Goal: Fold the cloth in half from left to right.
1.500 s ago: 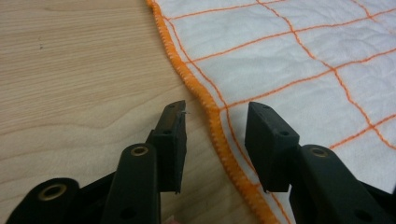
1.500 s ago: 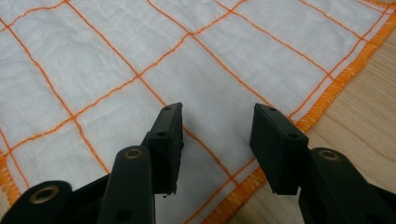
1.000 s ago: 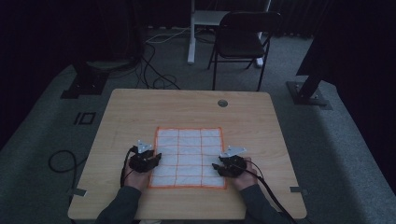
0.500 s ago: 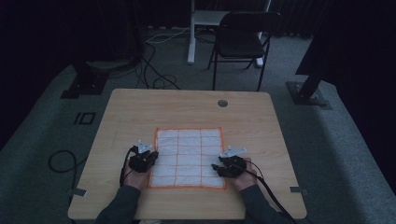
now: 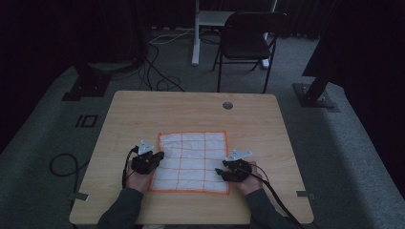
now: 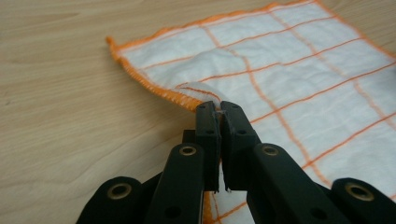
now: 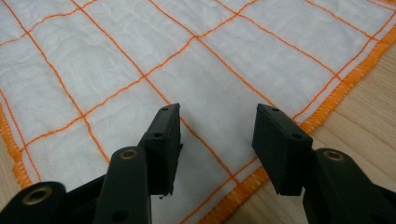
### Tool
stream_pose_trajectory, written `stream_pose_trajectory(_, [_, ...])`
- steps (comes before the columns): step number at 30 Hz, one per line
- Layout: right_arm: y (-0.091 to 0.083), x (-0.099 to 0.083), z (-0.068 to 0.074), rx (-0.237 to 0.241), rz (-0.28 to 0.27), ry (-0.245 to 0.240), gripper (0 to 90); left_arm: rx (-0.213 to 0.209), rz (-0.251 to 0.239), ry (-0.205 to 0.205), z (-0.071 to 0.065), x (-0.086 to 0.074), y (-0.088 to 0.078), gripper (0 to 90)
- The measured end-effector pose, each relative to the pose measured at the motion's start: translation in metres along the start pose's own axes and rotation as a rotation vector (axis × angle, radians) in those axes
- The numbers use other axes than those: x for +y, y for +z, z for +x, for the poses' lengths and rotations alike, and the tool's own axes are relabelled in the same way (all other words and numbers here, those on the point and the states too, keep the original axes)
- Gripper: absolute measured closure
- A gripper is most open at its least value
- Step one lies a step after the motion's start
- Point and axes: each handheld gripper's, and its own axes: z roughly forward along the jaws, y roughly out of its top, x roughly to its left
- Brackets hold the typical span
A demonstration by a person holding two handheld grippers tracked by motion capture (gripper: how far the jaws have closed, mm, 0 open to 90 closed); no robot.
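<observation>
We see a white woven cloth crossed by a grid of thin orange lines and hemmed in orange stitching (image 5: 192,161), lying spread on a pale wooden table with rounded corners (image 5: 191,109), on the half nearer the person. The cloth lies mostly flat, its near edge close to the table's near edge.

The left gripper (image 5: 154,157), black and held in the person's left hand (image 5: 138,179), sits at the cloth's left border. In the left gripper view its jaws have just been closing and now stand together with a fold of the orange-hemmed edge (image 6: 196,95) pinched between the pads; the cloth bunches up into a small ridge right at the fingertips, lifted slightly off the wood.

The right gripper (image 5: 224,171), also black, rests in the right hand (image 5: 246,181) over the cloth's near right corner. In the right gripper view (image 7: 217,128) its jaws stand well apart above a white panel just inside the orange hem, and nothing lies gripped between them; whether the tips touch the fabric we cannot tell.

Beyond the table, a dark folding chair (image 5: 248,40) stands on grey carpet, with black cables (image 5: 157,76) trailing across the floor.
</observation>
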Motion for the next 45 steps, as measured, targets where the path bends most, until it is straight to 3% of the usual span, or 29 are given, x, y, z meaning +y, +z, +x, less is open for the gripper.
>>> stream_pose_trajectory(13, [-0.002, -0.001, -0.004, -0.006, -0.001, 0.012, 50.7, -0.066, -0.017, 0.042, -0.013, 0.019, -0.005, 87.2])
stream_pose_trajectory(18, [-0.003, -0.001, -0.006, -0.013, -0.002, 0.019, 50.6, -0.077, -0.018, 0.047, -0.016, 0.023, -0.006, 87.3])
stream_pose_trajectory(26, [-0.006, -0.002, -0.009, -0.028, -0.004, 0.021, 50.6, -0.133, -0.039, 0.052, -0.024, 0.032, -0.006, 87.3])
stream_pose_trajectory(45, [-0.013, -0.008, -0.022, -0.068, -0.014, 0.074, 50.1, -0.180, -0.049, 0.104, -0.047, 0.050, 0.005, 87.6])
